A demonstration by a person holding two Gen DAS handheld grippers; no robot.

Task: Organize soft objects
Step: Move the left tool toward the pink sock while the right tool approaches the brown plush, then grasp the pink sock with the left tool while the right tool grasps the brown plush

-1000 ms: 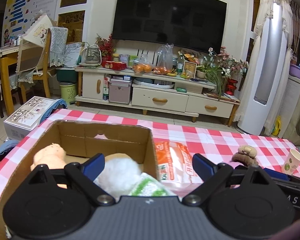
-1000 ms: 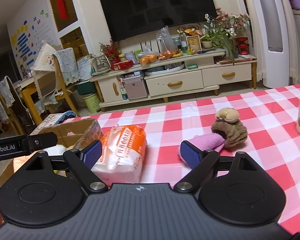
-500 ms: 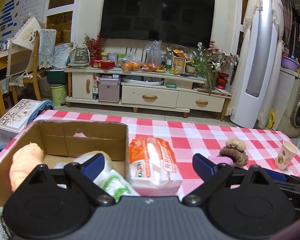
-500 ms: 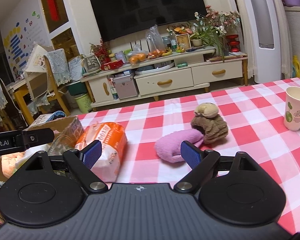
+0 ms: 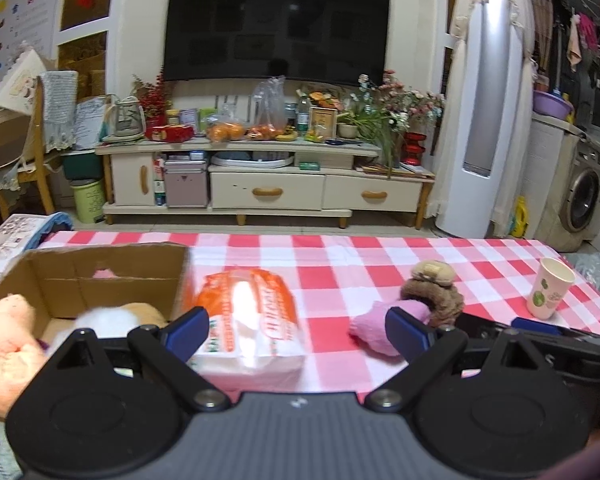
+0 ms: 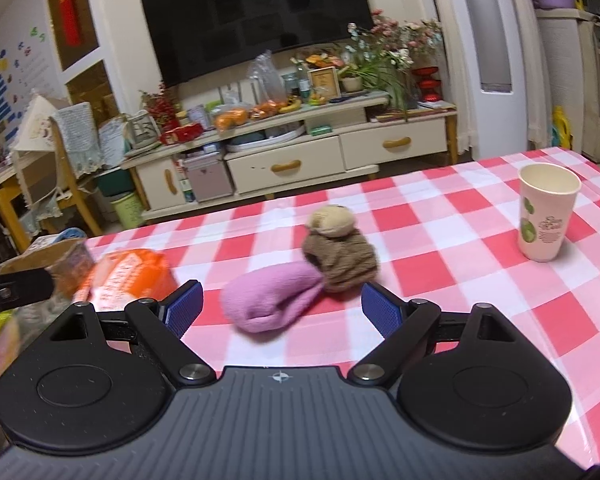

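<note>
Both claws wide, empty. Left gripper (image 5: 296,326) faces the orange tissue pack (image 5: 248,316) beside the cardboard box (image 5: 80,268), near the table's (image 6: 480,280) left edge. Right gripper (image 6: 282,306) frames the pink sock (image 6: 270,302), mid-table. Risk: pink sock touches brown sock (image 6: 340,258); pinch may drag both.

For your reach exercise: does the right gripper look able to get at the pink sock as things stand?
Probably yes. The right gripper is open, the pink sock lies straight ahead between its fingers, and nothing blocks it; the brown sock only touches its far end.
</note>
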